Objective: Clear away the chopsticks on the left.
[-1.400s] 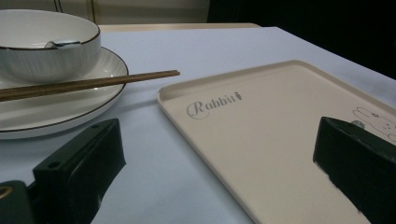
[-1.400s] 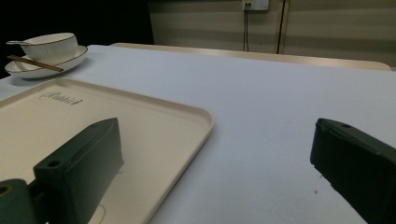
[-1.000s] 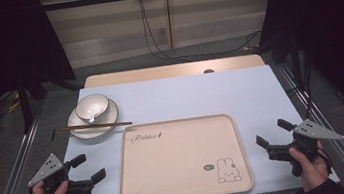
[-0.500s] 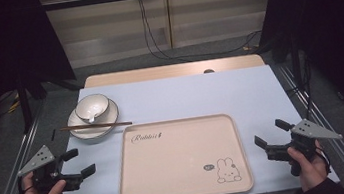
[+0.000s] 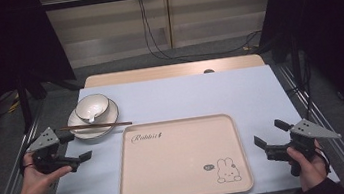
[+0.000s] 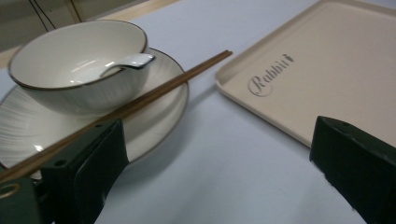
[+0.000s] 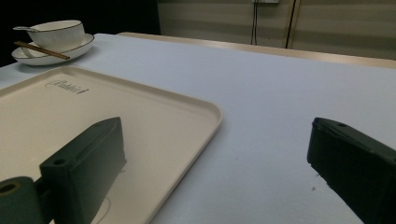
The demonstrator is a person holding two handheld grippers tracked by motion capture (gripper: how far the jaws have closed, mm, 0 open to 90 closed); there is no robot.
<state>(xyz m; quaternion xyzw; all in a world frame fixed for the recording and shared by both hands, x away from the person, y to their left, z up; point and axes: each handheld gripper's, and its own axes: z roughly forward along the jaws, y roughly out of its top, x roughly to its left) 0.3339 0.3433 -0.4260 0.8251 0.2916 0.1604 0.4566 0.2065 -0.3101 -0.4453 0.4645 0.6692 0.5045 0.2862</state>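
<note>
Left gripper: jaws spread wide, nothing between them but bare table. Just beyond the left jaw tip, the near end of the brown chopsticks, lying as a pair across the rim of a white ribbed saucer. On the saucer a white bowl with a thin dark rim line; a white ceramic spoon rests inside, handle on the bowl's edge. Beyond the right jaw, a corner of the cream tray, script reading "Rabbit" near its rim.

Left gripper view gives the detail: ribbing on the saucer, two sticks side by side, spoon handle over the rim. High view gives the layout: left gripper held low just in front of the saucer, chopsticks pointing out toward the tray, far tips just short of its corner. A small rabbit drawing shows at the tray's corner nearest the right gripper.

Right gripper: jaws also released and wide apart, empty. Left jaw over the tray edge, right jaw over the pale blue tabletop. Well beyond the left jaw, bowl and chopsticks seen small and far.

High view: right gripper just off the tray's side, hand behind it at the table edge
</note>
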